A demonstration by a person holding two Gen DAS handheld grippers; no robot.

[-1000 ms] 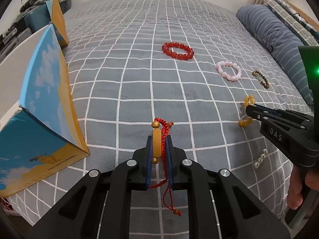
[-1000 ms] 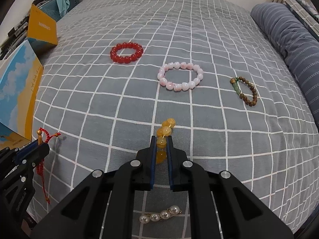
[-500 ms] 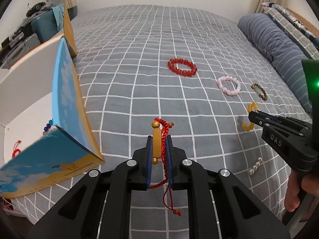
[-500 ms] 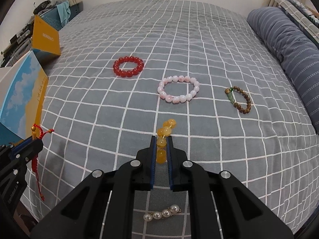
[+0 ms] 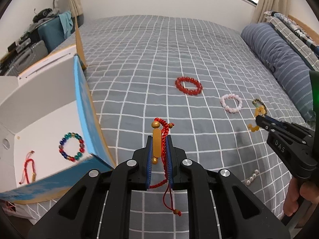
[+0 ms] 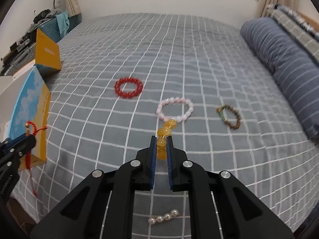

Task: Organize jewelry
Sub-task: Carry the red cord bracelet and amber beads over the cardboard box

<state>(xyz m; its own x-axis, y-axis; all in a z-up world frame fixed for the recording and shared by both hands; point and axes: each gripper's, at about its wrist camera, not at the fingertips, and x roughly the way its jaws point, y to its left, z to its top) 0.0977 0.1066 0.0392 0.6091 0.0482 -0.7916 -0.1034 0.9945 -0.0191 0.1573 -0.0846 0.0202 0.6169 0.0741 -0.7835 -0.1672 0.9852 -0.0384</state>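
Red cord bracelet [image 5: 161, 139] pinched upright in the left gripper [image 5: 159, 155], with the open box [image 5: 39, 131] lying to its left.

The bracelet's gold bar runs along the jaws and its tail dangles below. The box, already holding a multicoloured bead bracelet [image 5: 71, 147], sits just beside the left gripper, which is far nearer than the right gripper [image 6: 161, 155], whose jaws pinch an amber bead bracelet [image 6: 165, 133] above the bed [image 6: 179, 49].

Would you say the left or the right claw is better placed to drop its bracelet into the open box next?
Left, probably. The left claw holds the red cord bracelet right beside the open box; the right claw, holding yellow beads, sits farther away.
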